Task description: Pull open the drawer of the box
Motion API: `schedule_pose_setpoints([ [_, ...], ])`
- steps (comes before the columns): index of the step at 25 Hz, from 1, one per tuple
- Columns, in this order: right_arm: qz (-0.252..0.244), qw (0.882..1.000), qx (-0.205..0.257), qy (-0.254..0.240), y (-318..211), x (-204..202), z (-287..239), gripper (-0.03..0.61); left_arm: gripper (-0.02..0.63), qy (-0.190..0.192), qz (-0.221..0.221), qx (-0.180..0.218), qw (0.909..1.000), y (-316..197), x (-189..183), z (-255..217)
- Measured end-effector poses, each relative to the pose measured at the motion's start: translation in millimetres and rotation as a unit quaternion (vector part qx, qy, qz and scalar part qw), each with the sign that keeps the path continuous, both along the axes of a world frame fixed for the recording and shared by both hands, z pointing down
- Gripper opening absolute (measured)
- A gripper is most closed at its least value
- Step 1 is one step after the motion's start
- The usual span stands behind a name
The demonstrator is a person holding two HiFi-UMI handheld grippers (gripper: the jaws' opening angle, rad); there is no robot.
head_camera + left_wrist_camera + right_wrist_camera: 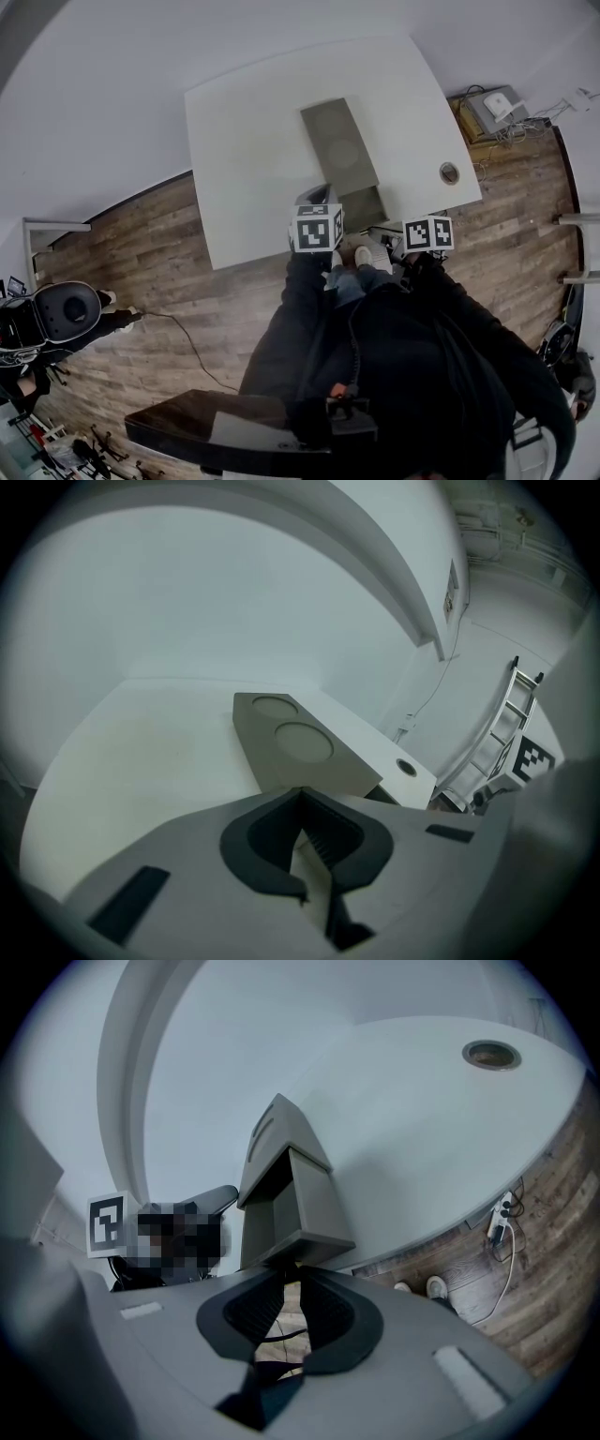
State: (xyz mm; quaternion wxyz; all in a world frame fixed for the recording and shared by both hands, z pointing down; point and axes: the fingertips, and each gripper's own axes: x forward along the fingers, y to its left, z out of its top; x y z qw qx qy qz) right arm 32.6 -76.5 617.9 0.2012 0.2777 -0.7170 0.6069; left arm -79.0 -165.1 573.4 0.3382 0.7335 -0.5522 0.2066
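Drawer [314,1206]: at the end of the box [339,145] that faces me. It stands partly out of the body and reaches about to the near edge of the table [244,141].
Box: a long grey block lying flat on the white table, with two round recesses in its top.
Right gripper [286,1312]: the jaws are a narrow slot apart with nothing between them (I see floor through the gap). The tips are just at the drawer's lower front edge.
Left gripper [302,841]: the jaws are close together with a thin pale gap, and they hold nothing. It hangs just short of the box's near top corner.
Handling: I judge it stiff, light and smooth-faced. The table looks slick, so the whole box may slide toward me when I pull.
Where to hold: I would pinch the drawer's thin front wall with my right gripper and press my left gripper down on the box top to brace it.
Pull: straight along the box's length, since a skewed tug could jam the drawer.
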Motion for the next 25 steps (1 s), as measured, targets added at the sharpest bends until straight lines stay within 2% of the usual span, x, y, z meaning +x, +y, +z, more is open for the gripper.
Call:
schedule_pose_setpoints([
  [25, -0.005, 1.0, -0.006, 0.007, 2.6, 0.1, 2.5, 0.054, -0.003, 0.002, 0.001, -0.001, 1.0, -4.0, -3.6, 3.0],
])
